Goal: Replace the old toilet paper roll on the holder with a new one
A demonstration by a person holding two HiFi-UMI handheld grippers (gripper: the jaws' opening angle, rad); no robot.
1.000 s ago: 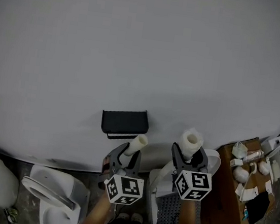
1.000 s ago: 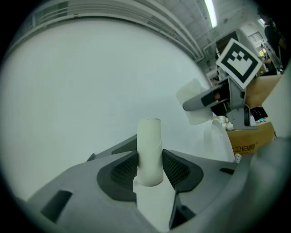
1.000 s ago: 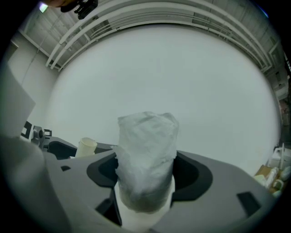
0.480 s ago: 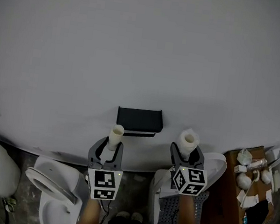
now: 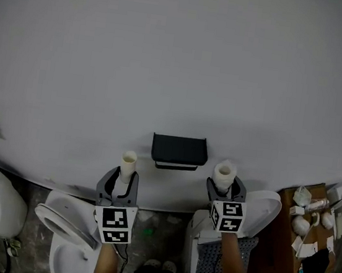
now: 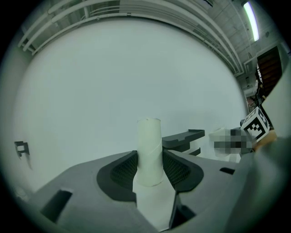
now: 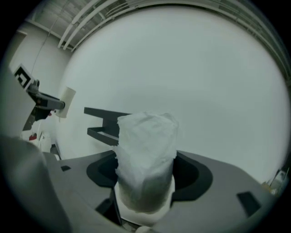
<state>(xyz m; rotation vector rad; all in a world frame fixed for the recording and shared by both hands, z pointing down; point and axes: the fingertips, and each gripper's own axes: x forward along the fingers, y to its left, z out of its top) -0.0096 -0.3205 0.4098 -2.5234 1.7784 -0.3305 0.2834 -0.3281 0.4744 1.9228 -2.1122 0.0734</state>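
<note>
The left hand-held gripper [image 5: 125,182] grips an upright bare cardboard tube [image 5: 128,163]. The right hand-held gripper [image 5: 223,188] grips a toilet paper roll [image 5: 224,172]. Between them, a black holder [image 5: 179,151] hangs on the white wall [image 5: 169,51].

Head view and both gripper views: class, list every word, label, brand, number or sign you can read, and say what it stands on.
No readable words, brands or numbers in any view.
Left marker cube and right marker cube: black-and-white square patterns only, no letters.
Packages on the wooden stand: too small and dim to read.
Black holder: no label visible.
</note>
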